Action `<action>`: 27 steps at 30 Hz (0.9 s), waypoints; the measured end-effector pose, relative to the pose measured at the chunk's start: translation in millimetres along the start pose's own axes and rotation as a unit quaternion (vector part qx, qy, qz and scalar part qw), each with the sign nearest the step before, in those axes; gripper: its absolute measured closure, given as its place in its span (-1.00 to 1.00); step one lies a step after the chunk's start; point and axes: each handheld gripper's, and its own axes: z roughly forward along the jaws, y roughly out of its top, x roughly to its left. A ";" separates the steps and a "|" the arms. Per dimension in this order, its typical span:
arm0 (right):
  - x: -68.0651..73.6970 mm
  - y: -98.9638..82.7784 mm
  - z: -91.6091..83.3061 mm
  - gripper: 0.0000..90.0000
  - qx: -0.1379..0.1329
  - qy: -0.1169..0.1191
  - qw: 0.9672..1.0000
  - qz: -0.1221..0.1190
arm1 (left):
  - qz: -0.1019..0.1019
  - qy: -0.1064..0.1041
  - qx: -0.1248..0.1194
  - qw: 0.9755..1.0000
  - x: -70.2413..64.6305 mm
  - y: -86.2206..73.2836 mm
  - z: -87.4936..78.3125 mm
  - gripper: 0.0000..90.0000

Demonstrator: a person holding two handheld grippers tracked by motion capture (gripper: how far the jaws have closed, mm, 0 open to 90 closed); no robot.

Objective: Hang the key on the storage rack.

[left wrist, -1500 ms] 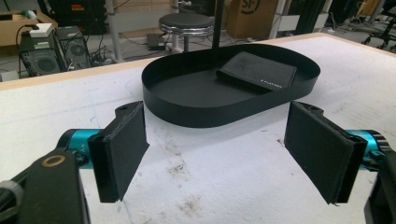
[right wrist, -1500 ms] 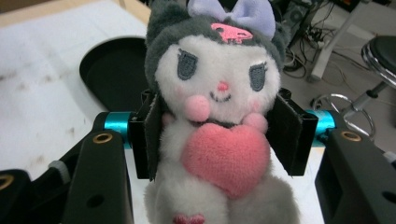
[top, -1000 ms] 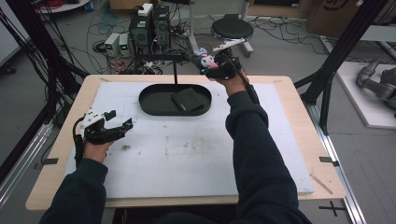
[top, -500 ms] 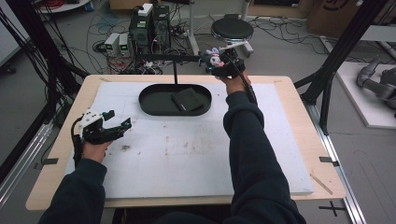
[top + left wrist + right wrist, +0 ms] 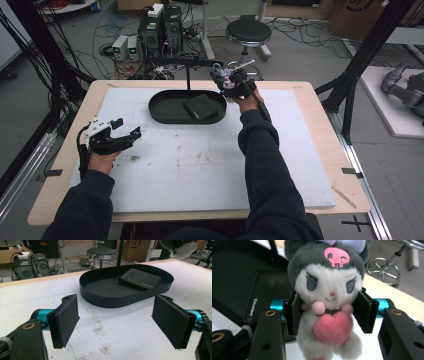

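Observation:
A plush toy (image 5: 327, 290) with a grey hood, white face and a pink heart sits between the pads of my right gripper (image 5: 328, 312), which press on its sides; the jaws have just been closing on it. In the high view my right gripper (image 5: 229, 82) hovers at the right end of the black oval tray (image 5: 160, 115), the plush toy (image 5: 220, 71) sticking out leftward. A black wallet (image 5: 200, 106) lies in the tray's right half. My left gripper (image 5: 127, 128) rests low over the white mat, open and holding nothing. In the left gripper view its jaws (image 5: 115, 322) stand wide, facing the tray (image 5: 112, 302) and wallet (image 5: 140, 278).
A black stand (image 5: 187, 75) with a horizontal bar rises behind the tray. The white mat (image 5: 200, 160) covers the wooden table (image 5: 320, 100). Beyond the table are computer boxes (image 5: 160, 25), cables and a stool (image 5: 248, 32).
My right gripper has come down with the plush toy toward the tray's right end. The left gripper has stayed put.

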 end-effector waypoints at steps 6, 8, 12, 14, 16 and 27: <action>11.1 -1.5 14.5 -0.01 0.001 0.018 1.000 -0.001 | 0.000 -0.001 0.000 1.000 0.7 -0.2 0.0 -0.53; 12.0 -3.2 15.5 -0.10 0.002 0.031 1.000 0.004 | 0.000 -0.002 0.002 1.000 1.1 -0.5 0.4 -0.53; 9.7 -9.4 13.3 -0.28 0.008 0.047 0.999 0.007 | 0.001 0.000 0.002 1.000 0.5 -0.4 0.4 -0.53; 6.3 -12.3 9.2 -0.30 0.014 0.059 0.998 0.013 | 0.001 0.001 0.001 1.000 0.3 -0.3 0.2 -0.53; 2.6 -15.1 0.9 -0.31 0.008 0.069 0.997 0.013 | 0.001 0.000 -0.001 1.000 0.2 -0.1 0.1 -0.53; -17.9 -55.3 -62.5 -0.55 -0.066 0.111 0.992 -0.003 | -0.001 -0.005 0.004 1.000 0.9 -1.2 1.8 -0.53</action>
